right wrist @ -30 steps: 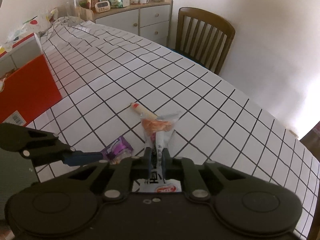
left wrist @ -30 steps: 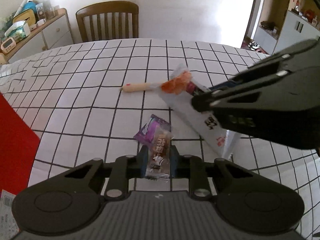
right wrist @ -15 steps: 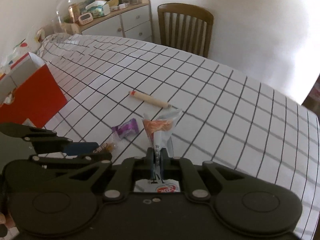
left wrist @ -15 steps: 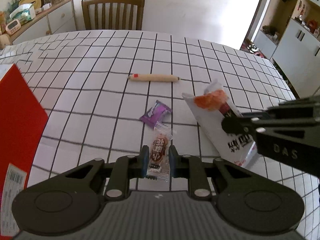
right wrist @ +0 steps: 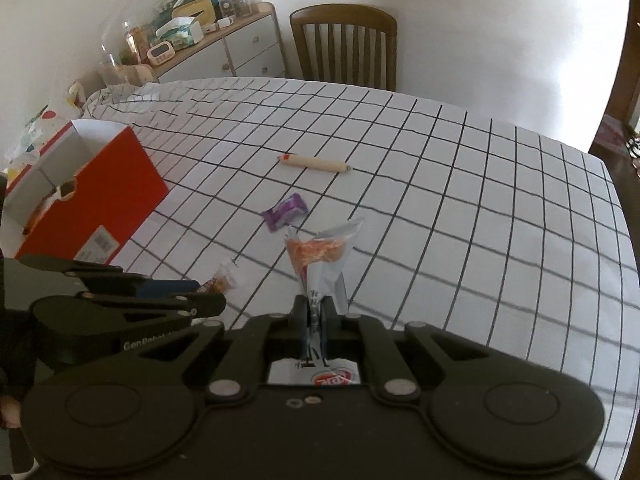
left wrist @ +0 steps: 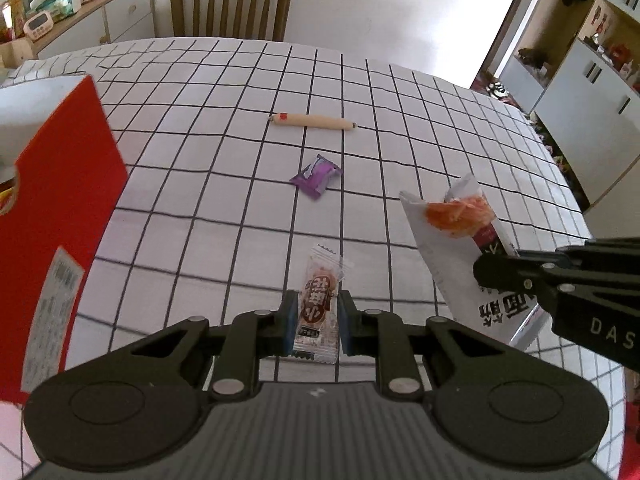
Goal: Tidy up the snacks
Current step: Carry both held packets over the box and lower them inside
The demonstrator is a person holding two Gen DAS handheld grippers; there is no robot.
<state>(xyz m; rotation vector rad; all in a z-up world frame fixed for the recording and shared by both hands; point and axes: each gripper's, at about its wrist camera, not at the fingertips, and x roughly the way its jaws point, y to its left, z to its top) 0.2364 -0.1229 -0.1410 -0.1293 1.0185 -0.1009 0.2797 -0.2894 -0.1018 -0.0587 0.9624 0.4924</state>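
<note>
My left gripper [left wrist: 317, 318] is shut on a small clear candy wrapper with brown print [left wrist: 319, 300], held above the checked tablecloth. My right gripper [right wrist: 316, 316] is shut on a white snack bag with an orange picture [right wrist: 320, 258]; that bag also shows in the left wrist view [left wrist: 452, 232]. A purple candy [left wrist: 317, 173] and a beige sausage stick [left wrist: 312, 121] lie on the table beyond both grippers. A red open box [right wrist: 96, 196] stands at the left, with something inside it.
The table [right wrist: 480, 200] has a white cloth with black grid. A wooden chair [right wrist: 344, 44] stands at its far side. A sideboard [right wrist: 224, 44] with clutter is at the back left. Cabinets [left wrist: 592, 72] stand to the right.
Both grippers have lifted and drawn back from the table with their snacks. The purple candy and sausage stick stay on the cloth. The red box has come further into view.
</note>
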